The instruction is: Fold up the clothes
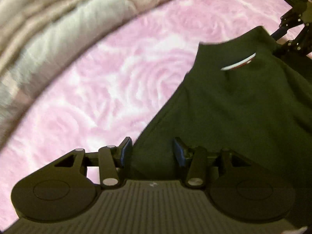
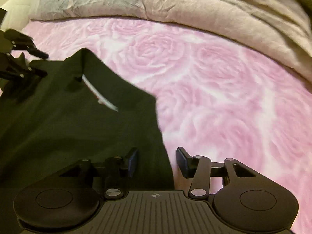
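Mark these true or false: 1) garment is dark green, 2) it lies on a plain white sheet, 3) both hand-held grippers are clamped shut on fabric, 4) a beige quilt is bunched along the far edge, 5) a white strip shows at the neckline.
1) True. The garment is dark green.
2) False. It lies on a pink bedspread with a rose pattern.
3) False. The left hand-held gripper and the right hand-held gripper both have a visible gap between the pads. Garment edge lies within each gap, but neither pair of pads is pressing on it.
4) True. The beige quilt is bunched beyond the bedspread.
5) True. The white strip sits at the garment's neck.
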`<state>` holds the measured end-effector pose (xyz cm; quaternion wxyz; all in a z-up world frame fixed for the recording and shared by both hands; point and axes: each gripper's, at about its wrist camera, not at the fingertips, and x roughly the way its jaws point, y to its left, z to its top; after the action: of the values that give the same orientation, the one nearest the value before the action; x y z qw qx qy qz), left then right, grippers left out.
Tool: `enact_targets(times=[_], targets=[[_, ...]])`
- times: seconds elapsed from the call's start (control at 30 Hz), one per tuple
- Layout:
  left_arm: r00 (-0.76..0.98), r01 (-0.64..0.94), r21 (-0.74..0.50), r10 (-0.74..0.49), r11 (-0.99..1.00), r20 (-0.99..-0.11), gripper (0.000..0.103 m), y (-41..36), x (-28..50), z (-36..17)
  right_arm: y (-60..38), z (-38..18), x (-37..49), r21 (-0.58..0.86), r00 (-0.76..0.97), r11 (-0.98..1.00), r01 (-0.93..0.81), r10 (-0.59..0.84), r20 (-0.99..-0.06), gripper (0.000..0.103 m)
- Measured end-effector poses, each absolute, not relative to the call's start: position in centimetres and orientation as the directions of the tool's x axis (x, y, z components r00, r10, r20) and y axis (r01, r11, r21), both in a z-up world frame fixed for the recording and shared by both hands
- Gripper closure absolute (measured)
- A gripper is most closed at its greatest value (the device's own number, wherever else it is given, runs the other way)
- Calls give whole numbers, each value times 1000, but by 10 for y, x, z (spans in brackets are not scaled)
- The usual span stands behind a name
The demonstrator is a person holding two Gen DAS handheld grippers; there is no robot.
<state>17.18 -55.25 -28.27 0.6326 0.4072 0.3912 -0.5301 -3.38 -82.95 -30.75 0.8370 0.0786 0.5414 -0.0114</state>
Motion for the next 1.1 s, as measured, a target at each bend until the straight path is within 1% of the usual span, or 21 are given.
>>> enact_targets(times=[0.03,0.07,0.1,0.13,0.2,0.27,0.33,0.43,0.47,0.5,0.53,0.57,0.63,0.77,0.87,0.93,1.03,1.1], targets=[[112,991,77,-355,112,-928,76,-551,173,-282,-831,-309,-32,132,419,985,107,75,-905,56],[93,992,54,-358,117,-929,86,-549,174,-280,-833,-311,-30,144,425,983,110,84,-901,71],[84,992,44,-362,118,-928,100,-546,173,-276,-834,-309,-28,160,419,982,103,103,-902,88],[95,991,54,-369,119,-925,100,-544,171,-270,-833,-305,-25,174,412,980,96,121,-903,97],[138,985,85,-402,147,-905,100,-542,175,-252,-831,-284,-21,136,427,987,82,89,-900,98],[192,970,101,-441,220,-877,100,-537,191,-231,-835,-259,-8,124,482,990,68,76,-873,98],[260,948,134,-461,289,-848,100,-535,210,-217,-838,-244,16,76,535,996,39,43,-844,98],[326,903,132,-450,409,-831,98,-541,242,-217,-841,-233,53,15,604,1000,17,2,-797,97],[337,887,125,-436,445,-835,95,-543,250,-223,-840,-236,64,-2,616,1000,16,-12,-788,95],[336,873,116,-413,473,-846,85,-545,255,-230,-838,-243,70,-17,611,999,31,-32,-791,87],[336,863,112,-394,492,-855,78,-545,256,-237,-837,-250,75,-31,603,998,47,-53,-796,52],[337,859,111,-388,500,-858,78,-543,253,-241,-836,-255,74,-51,601,995,87,-94,-794,31],[342,863,116,-399,492,-851,78,-535,240,-246,-837,-260,58,-9,616,991,130,-88,-783,30],[345,889,148,-422,433,-839,78,-514,194,-243,-839,-270,0,72,579,977,201,-59,-813,30],[307,914,137,-432,381,-848,78,-500,153,-237,-841,-270,-68,156,542,932,328,-51,-839,30],[262,935,119,-424,335,-867,77,-494,123,-235,-840,-269,-119,181,500,891,417,-59,-864,30],[200,951,83,-390,297,-899,77,-483,84,-239,-837,-269,-191,128,389,846,517,-99,-916,30],[167,961,69,-367,266,-915,78,-477,58,-243,-834,-271,-240,65,304,817,573,-138,-942,30]])
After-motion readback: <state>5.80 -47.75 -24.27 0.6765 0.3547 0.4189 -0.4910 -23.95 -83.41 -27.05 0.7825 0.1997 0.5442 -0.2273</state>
